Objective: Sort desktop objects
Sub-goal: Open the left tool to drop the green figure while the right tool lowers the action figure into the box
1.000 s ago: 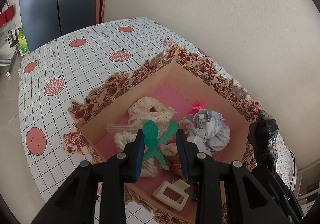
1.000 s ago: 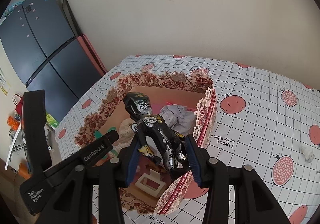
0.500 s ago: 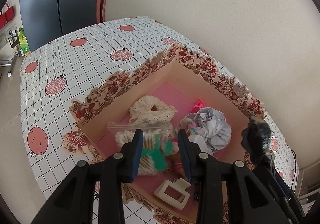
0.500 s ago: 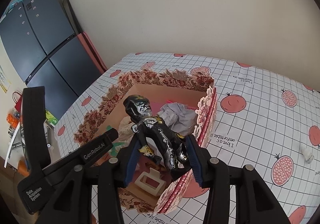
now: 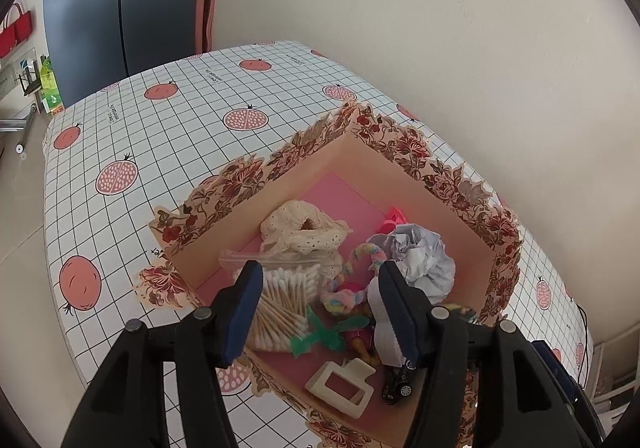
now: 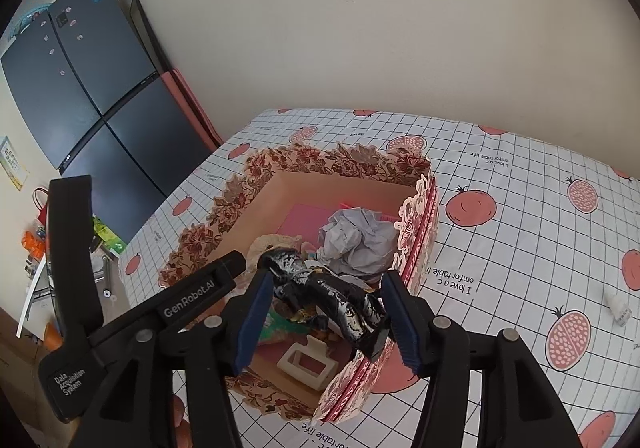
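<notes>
A floral cardboard box [image 5: 240, 183] stands on the pomegranate tablecloth and also shows in the right wrist view [image 6: 416, 215]. My left gripper [image 5: 320, 312] is open and empty above the box. Below it a green toy figure [image 5: 320, 334] lies on a bag of cotton swabs [image 5: 280, 304]. My right gripper [image 6: 324, 312] hangs over the box's near corner with its jaws spread. A black and silver figure [image 6: 332, 296] lies between them, touching neither pad clearly.
The box holds a cream lace scrunchie [image 5: 304, 226], crumpled paper [image 5: 420, 260], a cream hair claw [image 5: 340, 388], a small toy car [image 5: 398, 388] and a pastel rope. A small white bottle [image 6: 618, 308] lies on the cloth at right. Fridge and wall stand behind.
My left gripper opened and the green figure dropped onto the swab bag. My right gripper widened around the black figure, which sank toward the box.
</notes>
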`<state>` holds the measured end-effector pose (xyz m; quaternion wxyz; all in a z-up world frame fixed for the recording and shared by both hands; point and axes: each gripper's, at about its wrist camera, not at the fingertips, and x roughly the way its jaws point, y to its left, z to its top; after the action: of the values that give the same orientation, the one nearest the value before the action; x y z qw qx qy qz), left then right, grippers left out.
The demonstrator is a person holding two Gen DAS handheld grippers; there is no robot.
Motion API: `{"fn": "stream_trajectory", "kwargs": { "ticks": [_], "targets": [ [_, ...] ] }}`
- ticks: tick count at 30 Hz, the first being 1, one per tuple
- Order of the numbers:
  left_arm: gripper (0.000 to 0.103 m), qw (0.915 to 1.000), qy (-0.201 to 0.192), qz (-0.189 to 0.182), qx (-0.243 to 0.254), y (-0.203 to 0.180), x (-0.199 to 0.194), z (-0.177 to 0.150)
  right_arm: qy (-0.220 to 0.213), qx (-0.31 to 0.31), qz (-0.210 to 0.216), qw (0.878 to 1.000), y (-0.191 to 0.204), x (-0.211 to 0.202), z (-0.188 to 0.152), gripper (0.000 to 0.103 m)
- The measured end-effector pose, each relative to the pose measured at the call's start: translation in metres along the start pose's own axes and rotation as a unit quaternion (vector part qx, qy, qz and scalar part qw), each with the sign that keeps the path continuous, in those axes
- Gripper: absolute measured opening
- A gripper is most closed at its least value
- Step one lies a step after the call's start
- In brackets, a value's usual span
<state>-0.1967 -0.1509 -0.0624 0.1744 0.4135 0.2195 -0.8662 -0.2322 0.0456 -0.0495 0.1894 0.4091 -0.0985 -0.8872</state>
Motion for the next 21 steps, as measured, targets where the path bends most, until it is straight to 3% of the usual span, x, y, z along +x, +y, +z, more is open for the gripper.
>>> {"fn": "stream_trajectory", "kwargs": {
  "ticks": [7, 13, 21],
  "targets": [
    [0.069, 0.9999, -0.007, -0.002, 0.007, -0.006, -0.008, -0.002, -0.002, -0.007, -0.006, 1.000, 0.001, -0.009, 0.000, 0.064],
    [0.070, 0.9998, -0.016, -0.005, 0.008, -0.005, -0.018, -0.005, -0.006, -0.004, -0.005, 1.000, -0.002, -0.021, -0.001, 0.072],
    [0.070, 0.9997, -0.020, -0.007, 0.009, -0.002, -0.026, -0.011, -0.019, -0.001, 0.005, 1.000, 0.001, -0.034, -0.002, 0.073]
  ]
}}
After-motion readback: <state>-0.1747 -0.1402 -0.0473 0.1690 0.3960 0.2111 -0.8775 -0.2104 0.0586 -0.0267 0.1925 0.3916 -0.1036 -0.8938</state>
